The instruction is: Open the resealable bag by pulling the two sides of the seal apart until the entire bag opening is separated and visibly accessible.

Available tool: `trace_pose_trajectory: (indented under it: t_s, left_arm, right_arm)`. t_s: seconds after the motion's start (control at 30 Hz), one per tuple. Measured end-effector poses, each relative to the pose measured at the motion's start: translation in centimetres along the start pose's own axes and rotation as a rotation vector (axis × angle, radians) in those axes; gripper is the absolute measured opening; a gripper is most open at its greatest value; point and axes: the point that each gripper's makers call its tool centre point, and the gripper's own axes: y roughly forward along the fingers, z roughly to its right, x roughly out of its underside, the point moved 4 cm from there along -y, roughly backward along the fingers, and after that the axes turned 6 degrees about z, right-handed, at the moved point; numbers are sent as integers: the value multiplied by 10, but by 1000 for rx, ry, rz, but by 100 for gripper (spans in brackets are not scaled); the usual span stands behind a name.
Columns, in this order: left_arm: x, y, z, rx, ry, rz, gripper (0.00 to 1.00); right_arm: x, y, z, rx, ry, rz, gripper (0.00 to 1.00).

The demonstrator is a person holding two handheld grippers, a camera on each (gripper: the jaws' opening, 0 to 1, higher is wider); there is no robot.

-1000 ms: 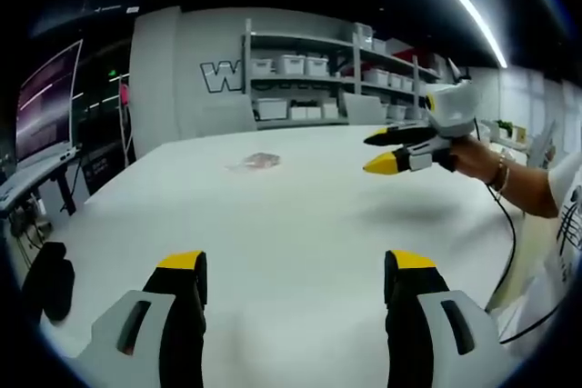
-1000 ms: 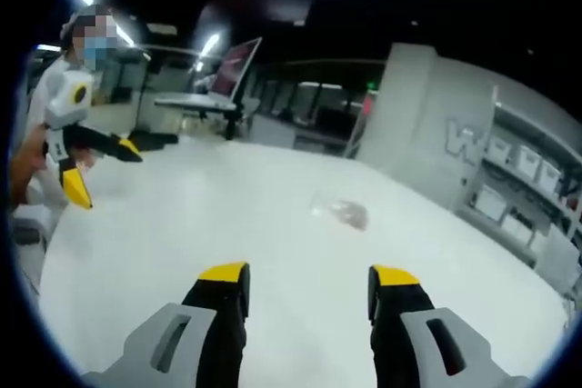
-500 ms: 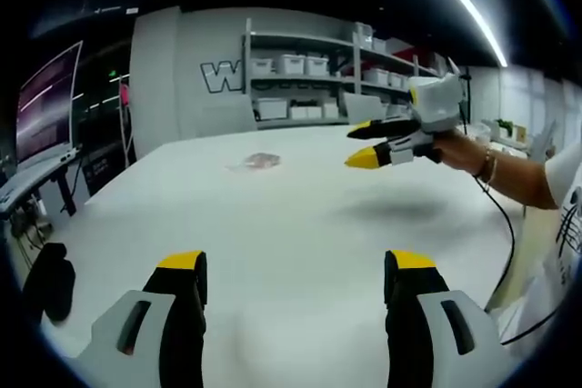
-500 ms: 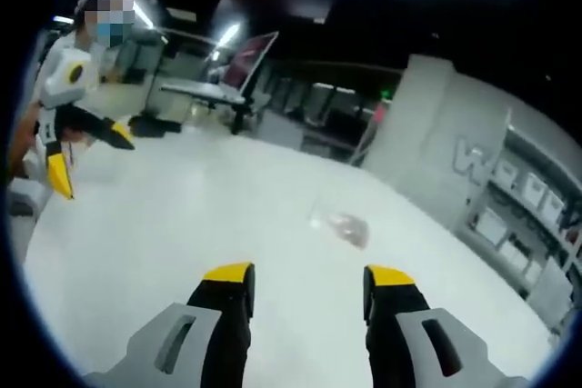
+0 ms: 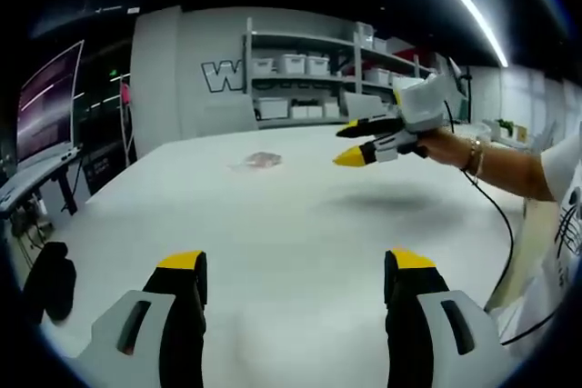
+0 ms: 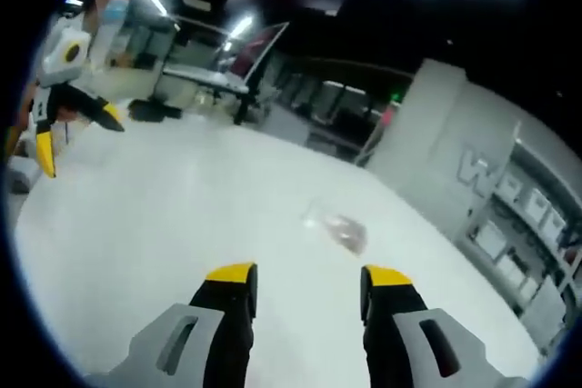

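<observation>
The left hand-held gripper (image 5: 296, 272) hangs over the white table (image 5: 300, 215), jaws wide apart, holding nothing. A small clear bag (image 5: 257, 162) lies flat far across the table, something pinkish inside. The right hand-held gripper (image 5: 353, 143) hangs to its right, jaws parted and empty. White bins (image 5: 292, 64) sit on shelves (image 5: 300, 79) behind.

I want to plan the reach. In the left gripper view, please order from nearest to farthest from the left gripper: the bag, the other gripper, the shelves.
1. Right gripper, in the air, to the right.
2. Bag, flat on the table, ahead.
3. Shelves, against the back wall.
</observation>
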Motion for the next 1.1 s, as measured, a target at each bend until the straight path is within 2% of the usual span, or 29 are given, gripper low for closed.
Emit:
trace_pose_trajectory:
  t_s: [0.33, 0.77, 1.1]
  left_arm:
    - [-2, 1, -7, -9, 1, -2, 79]
    - [-2, 3, -11, -25, -3, -11, 79]
    - [1, 12, -10, -16, -11, -20, 79]
  right_arm:
    - [0, 23, -2, -42, -91, -11, 40]
    - [-2, 47, 2, -72, -123, -9, 39]
    - [4, 59, 4, -88, -129, -24, 38]
